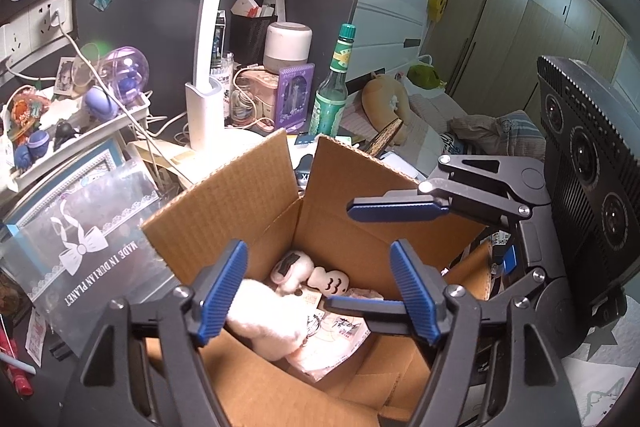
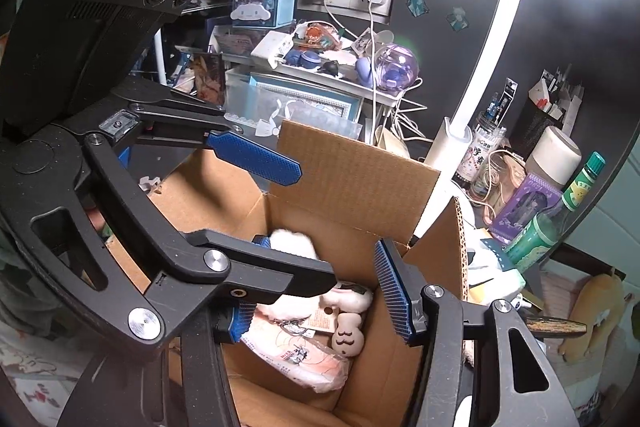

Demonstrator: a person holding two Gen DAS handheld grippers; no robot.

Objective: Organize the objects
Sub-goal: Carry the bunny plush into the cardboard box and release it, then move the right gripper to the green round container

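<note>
An open cardboard box point(image 1: 256, 187) point(image 2: 352, 167) stands on the desk with its flaps up. Inside lie a white plush toy point(image 1: 268, 315) point(image 2: 292, 243), a small cream figure with a moustache point(image 1: 332, 281) point(image 2: 348, 337) and a pink printed packet point(image 1: 340, 339) point(image 2: 296, 355). My left gripper point(image 1: 318, 293) is open and empty above the box opening. My right gripper point(image 2: 316, 291) is open and empty over the same box; it also shows in the left wrist view point(image 1: 368, 255), reaching in from the right.
A white desk lamp point(image 1: 204, 115) point(image 2: 452, 143) stands behind the box. A green glass bottle point(image 1: 332, 87) point(image 2: 552, 219), a white speaker point(image 1: 288, 47), a purple card box point(image 1: 294, 99) and a shelf of figurines point(image 1: 72, 123) point(image 2: 320, 59) crowd the desk. A bed lies to the right.
</note>
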